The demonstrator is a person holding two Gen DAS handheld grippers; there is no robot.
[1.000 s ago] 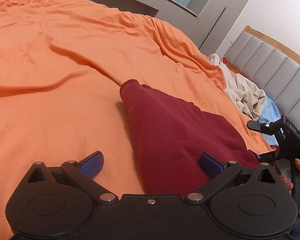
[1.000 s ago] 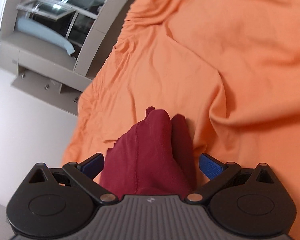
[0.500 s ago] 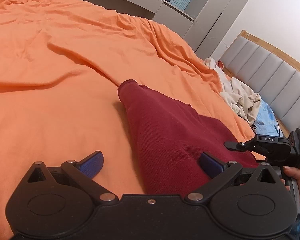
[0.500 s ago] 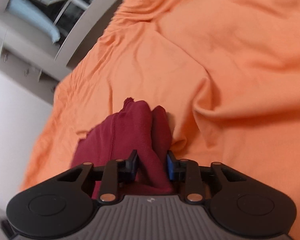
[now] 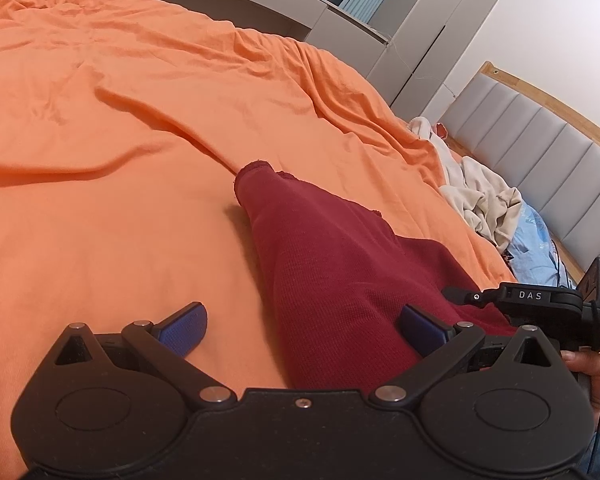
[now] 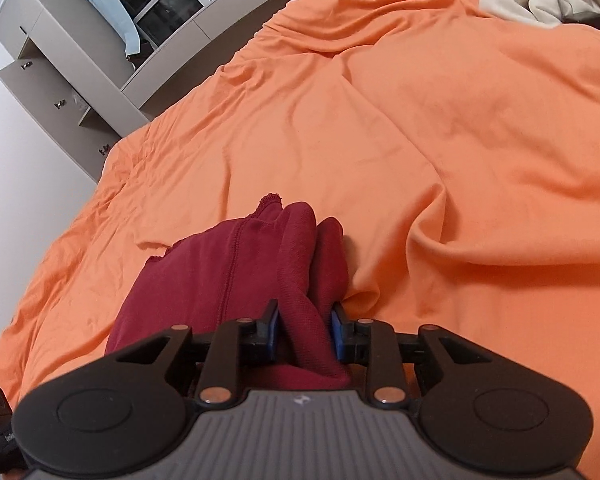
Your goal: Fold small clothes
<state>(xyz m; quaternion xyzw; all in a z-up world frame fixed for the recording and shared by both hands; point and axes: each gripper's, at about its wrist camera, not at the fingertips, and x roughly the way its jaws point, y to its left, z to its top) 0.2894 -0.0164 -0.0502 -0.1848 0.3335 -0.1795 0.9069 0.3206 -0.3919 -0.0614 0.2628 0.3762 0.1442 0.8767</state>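
Note:
A dark red knit garment point(image 5: 332, 264) lies bunched on the orange bedsheet point(image 5: 112, 208). My left gripper point(image 5: 300, 324) hangs open over its near end, blue pads spread wide, the right pad above the cloth and the left pad above bare sheet. In the right wrist view my right gripper point(image 6: 304, 332) is shut on a fold of the red garment point(image 6: 236, 276), which bulges up between the blue pads. The right gripper's black body point(image 5: 540, 300) shows at the right edge of the left wrist view, held by a hand point(image 5: 592, 372).
A heap of cream clothes point(image 5: 476, 196) and a light blue cloth point(image 5: 536, 240) lie by the grey padded headboard point(image 5: 540, 148). Grey cabinets point(image 6: 72, 92) stand past the bed's far edge. Ridges cross the orange sheet point(image 6: 460, 160) to the right of the garment.
My right gripper closed on the red garment and then rolled and shifted with the fold in it. The left gripper stayed open in place.

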